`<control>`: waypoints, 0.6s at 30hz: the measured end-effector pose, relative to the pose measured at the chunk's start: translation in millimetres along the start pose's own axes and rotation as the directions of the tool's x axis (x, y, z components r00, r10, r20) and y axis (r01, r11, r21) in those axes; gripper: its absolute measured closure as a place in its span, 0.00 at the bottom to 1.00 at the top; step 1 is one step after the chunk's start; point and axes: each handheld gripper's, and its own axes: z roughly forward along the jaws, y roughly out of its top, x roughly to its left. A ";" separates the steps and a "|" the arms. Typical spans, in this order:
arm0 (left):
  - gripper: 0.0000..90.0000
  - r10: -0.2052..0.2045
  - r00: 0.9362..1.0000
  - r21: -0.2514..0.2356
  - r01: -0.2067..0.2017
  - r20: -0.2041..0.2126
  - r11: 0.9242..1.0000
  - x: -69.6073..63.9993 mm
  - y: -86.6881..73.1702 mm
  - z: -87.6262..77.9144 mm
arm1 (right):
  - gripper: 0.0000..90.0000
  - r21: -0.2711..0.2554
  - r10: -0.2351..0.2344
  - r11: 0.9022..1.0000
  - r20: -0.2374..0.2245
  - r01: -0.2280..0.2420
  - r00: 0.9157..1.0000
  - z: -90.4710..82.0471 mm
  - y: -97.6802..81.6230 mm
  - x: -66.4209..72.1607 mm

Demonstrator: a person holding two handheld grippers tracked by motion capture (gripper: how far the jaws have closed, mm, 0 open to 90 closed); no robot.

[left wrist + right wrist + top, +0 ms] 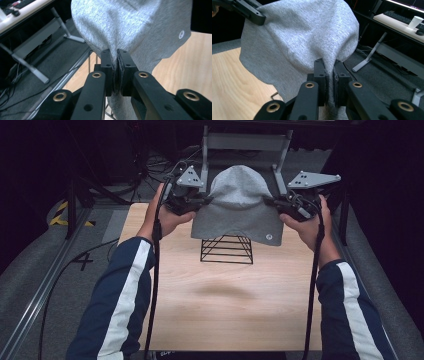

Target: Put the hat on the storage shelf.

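A grey knitted beanie [239,205] with a small round white logo hangs in the air above the far half of the wooden table [225,295], stretched between both grippers. My left gripper [206,200] is shut on the beanie's left edge; the left gripper view has grey cloth [132,25] pinched between the black jaws [115,56]. My right gripper [270,201] is shut on the beanie's right edge, with the fabric [299,37] clamped between its jaws [329,65]. Under the beanie stands a black wire stand [227,250], its top hidden by the cloth.
A grey metal frame [245,145] stands beyond the table's far edge. Cables lie on the dark floor at the back left. In the right gripper view a desk with a keyboard and a white cup [415,22] stands to the side.
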 end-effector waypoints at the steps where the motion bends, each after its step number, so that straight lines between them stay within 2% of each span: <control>1: 0.94 -0.001 1.000 0.003 0.001 -0.003 1.000 2.1 0.2 1.6 | 0.94 -0.002 -0.003 1.000 0.005 0.003 1.000 2.5 1.2 -1.8; 4: 0.94 -0.027 1.000 -0.009 0.027 -0.014 1.000 10.5 3.5 9.0 | 0.94 -0.015 0.013 1.000 0.006 -0.013 1.000 9.7 6.2 -7.5; 7: 0.94 -0.033 0.999 -0.012 0.033 -0.015 0.999 14.2 6.3 11.5 | 0.94 -0.027 0.016 1.000 0.006 -0.016 1.000 13.8 10.1 -11.9; 12: 0.94 -0.027 0.998 -0.004 0.027 -0.049 1.000 23.4 13.1 17.5 | 0.94 -0.042 0.037 0.998 0.019 -0.036 0.999 21.6 17.6 -22.0; 18: 0.94 -0.043 0.998 0.010 0.043 -0.041 0.999 30.9 10.0 31.5 | 0.94 -0.029 0.051 0.998 0.021 -0.050 0.998 35.8 17.2 -28.4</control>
